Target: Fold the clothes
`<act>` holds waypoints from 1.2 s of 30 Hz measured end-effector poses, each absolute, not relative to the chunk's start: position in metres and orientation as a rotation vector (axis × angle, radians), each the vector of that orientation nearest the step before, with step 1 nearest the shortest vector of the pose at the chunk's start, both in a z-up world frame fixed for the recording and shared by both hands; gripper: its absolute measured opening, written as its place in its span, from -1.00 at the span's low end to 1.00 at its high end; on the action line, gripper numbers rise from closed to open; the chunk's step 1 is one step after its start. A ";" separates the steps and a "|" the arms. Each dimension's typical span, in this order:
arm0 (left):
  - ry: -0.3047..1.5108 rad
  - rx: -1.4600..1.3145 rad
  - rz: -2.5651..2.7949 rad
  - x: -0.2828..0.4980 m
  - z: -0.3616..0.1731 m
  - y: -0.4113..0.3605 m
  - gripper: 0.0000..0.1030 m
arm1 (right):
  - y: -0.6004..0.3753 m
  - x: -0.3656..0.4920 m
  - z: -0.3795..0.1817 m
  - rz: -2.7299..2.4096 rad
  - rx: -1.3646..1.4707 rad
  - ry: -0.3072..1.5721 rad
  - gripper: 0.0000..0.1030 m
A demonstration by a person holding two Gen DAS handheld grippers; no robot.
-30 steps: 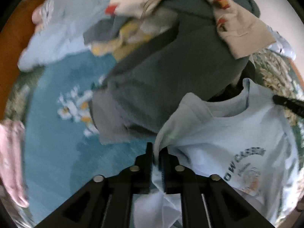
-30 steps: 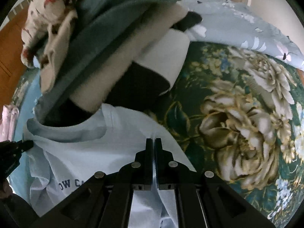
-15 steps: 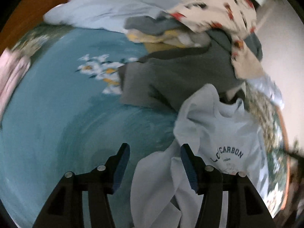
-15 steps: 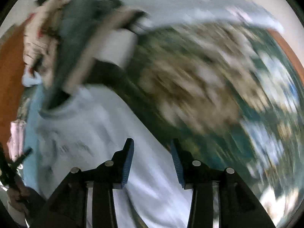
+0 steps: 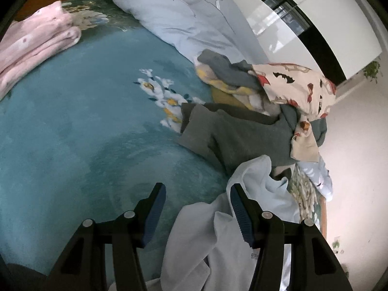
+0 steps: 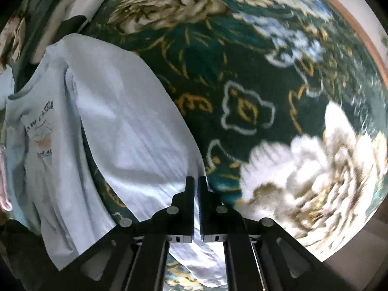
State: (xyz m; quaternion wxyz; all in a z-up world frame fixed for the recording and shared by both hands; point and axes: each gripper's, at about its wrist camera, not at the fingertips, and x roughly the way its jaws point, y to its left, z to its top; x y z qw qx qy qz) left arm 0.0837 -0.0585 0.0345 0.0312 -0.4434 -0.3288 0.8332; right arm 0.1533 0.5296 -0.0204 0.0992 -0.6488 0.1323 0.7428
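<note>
Progress: pale blue cotton T-shirt with a printed chest logo (image 6: 116, 111) lies rumpled on the bed, no finished fold; a sleeve flap is turned over its front. Folded pink fleece garment (image 5: 36, 41) sits far ahead-left of the left hand-held gripper (image 5: 197, 208); heap of mixed unfolded clothes (image 5: 254, 111) ahead-right, so plenty looks left.

Left hand-held gripper: spread wide, holding nothing, shirt under its right finger.

Right hand-held gripper (image 6: 196, 184): clenched on the shirt's edge, cloth spreading ahead-left.
</note>
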 end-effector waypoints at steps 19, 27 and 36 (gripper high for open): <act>-0.756 -1.697 2.316 0.076 0.004 0.000 0.16 | 0.607 0.015 0.064 2.178 -1.447 0.071 -0.96; -0.714 -1.724 2.293 0.073 -0.001 0.008 0.16 | 0.572 0.037 0.080 2.343 -1.373 0.201 0.13; -1.091 -1.363 2.557 0.110 0.046 -0.063 0.16 | 0.303 0.052 0.028 2.853 -2.028 0.036 0.12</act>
